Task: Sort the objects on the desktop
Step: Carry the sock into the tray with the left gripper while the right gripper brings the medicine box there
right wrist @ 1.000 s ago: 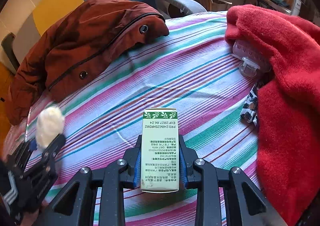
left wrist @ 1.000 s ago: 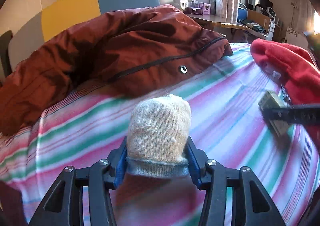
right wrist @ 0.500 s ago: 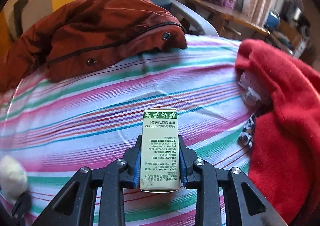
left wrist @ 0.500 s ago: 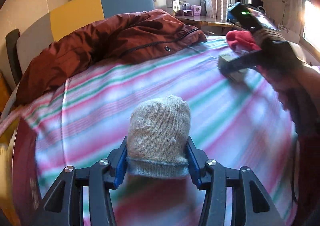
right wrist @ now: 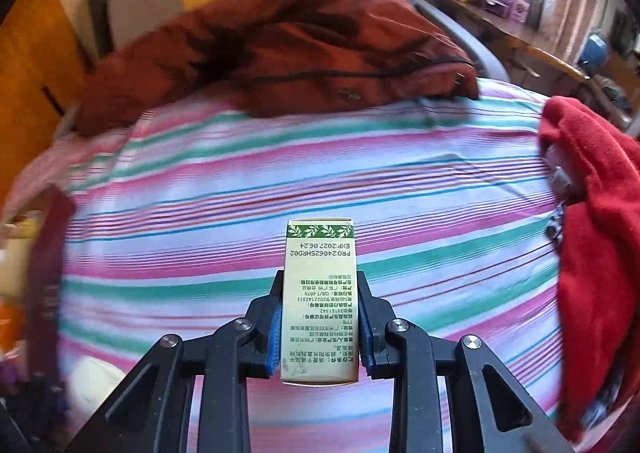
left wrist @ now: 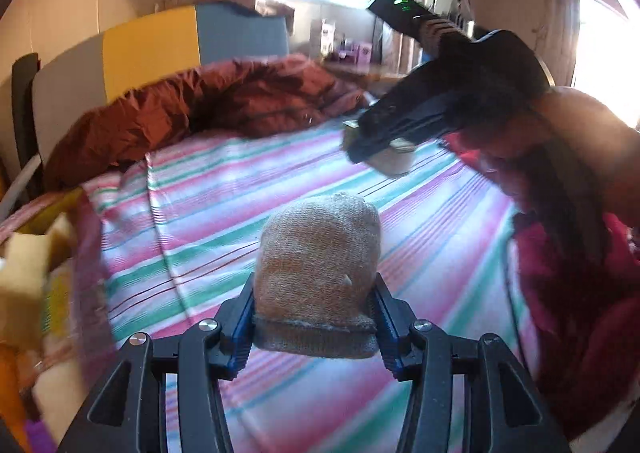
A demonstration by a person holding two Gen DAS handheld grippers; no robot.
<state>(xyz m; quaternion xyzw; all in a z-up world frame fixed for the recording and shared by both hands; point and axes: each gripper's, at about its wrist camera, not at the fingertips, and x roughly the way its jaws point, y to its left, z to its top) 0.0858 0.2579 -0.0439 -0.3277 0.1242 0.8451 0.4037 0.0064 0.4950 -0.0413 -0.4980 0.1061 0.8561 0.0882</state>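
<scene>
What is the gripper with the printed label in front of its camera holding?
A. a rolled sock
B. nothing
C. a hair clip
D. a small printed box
D: in the right wrist view the right gripper has its blue pads pressed on both sides of a small box with a leaf band and printed text, above the striped cloth.

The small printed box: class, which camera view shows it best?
The right wrist view: the box sits sharp and centred between the right gripper's jaws, its print readable. The left wrist view shows it blurred, mostly hidden.
</scene>
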